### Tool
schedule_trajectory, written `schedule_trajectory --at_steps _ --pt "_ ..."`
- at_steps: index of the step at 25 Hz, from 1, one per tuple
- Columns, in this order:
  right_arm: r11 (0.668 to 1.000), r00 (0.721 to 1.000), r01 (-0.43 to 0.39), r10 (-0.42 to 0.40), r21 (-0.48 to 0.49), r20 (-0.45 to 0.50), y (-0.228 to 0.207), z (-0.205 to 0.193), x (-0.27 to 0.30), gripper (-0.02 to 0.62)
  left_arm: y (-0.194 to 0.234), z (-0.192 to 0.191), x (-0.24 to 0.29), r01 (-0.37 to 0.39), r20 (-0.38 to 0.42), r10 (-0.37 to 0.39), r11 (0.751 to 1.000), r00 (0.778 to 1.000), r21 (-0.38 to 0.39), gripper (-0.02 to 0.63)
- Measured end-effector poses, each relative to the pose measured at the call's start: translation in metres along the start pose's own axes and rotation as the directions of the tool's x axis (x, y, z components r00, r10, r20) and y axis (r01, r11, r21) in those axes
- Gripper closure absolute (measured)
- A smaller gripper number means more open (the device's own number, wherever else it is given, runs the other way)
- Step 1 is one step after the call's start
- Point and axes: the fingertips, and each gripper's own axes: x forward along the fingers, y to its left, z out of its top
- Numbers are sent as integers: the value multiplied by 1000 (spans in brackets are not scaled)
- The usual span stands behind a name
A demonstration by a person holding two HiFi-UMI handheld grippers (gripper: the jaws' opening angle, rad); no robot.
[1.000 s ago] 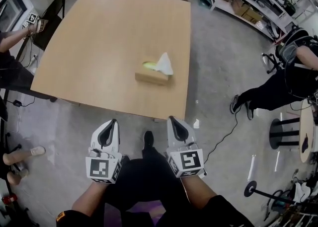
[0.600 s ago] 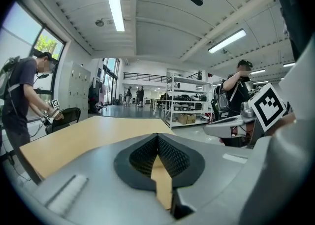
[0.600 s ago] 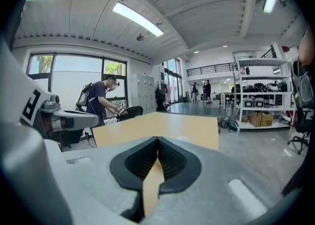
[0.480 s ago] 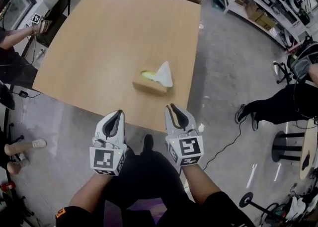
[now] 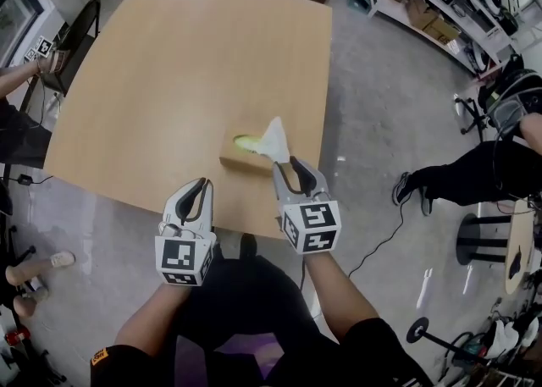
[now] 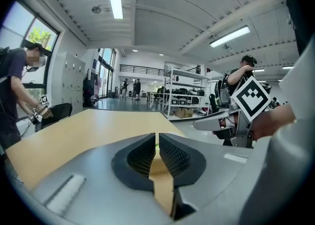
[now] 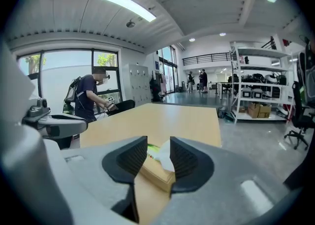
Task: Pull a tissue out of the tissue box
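A tan tissue box (image 5: 240,157) lies near the front edge of the wooden table (image 5: 169,55). A white tissue (image 5: 274,137) stands up from its green-rimmed slot. My right gripper (image 5: 289,163) reaches over the table edge, its tips just short of the box's right end. Its jaws have just been opening and stand open with nothing between them. In the right gripper view the tissue (image 7: 164,157) and box (image 7: 156,175) show through the gap of that gripper (image 7: 157,149), still ahead. My left gripper (image 5: 201,184) hovers at the table edge, shut (image 6: 157,138), empty.
A person (image 5: 17,80) sits at the table's left beside a black chair (image 5: 78,31). Another person (image 5: 500,152) sits on the right near a stool (image 5: 487,237). Shelves (image 5: 432,4) stand at the back right. A cable (image 5: 381,229) runs across the grey floor.
Both grippers have moved forward from above my lap to the table's front edge. The right jaws have gone from shut to open and now sit close to the box.
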Motion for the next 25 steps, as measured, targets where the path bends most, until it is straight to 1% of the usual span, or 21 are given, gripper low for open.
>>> schedule_trajectory --at_steps 3,7,12,17,20,22,25 --pt "1000 999 30 -30 4 -27 -7 2 20 452 10 1 16 23 -16 -23 1000 1000 8 568" --pt "998 994 61 -60 11 -86 -15 -5 44 426 19 0 33 51 -38 -50 999 998 15 569" --pt "995 980 102 -98 18 -171 -24 -20 66 425 33 2 52 66 -51 -64 998 997 21 588" --pt "993 958 111 -97 35 -269 -32 -44 78 425 35 0 70 84 -69 -83 996 994 11 589" --pt "992 947 115 -93 55 -307 -35 -55 80 433 33 -2 76 90 -82 -89 996 993 9 589" --pt "992 944 113 -89 60 -319 -34 -59 80 456 32 -3 78 93 -88 -92 996 992 9 589" --pt "993 941 102 -77 57 -329 -32 -64 78 556 30 -7 79 93 -100 -92 996 991 5 589"
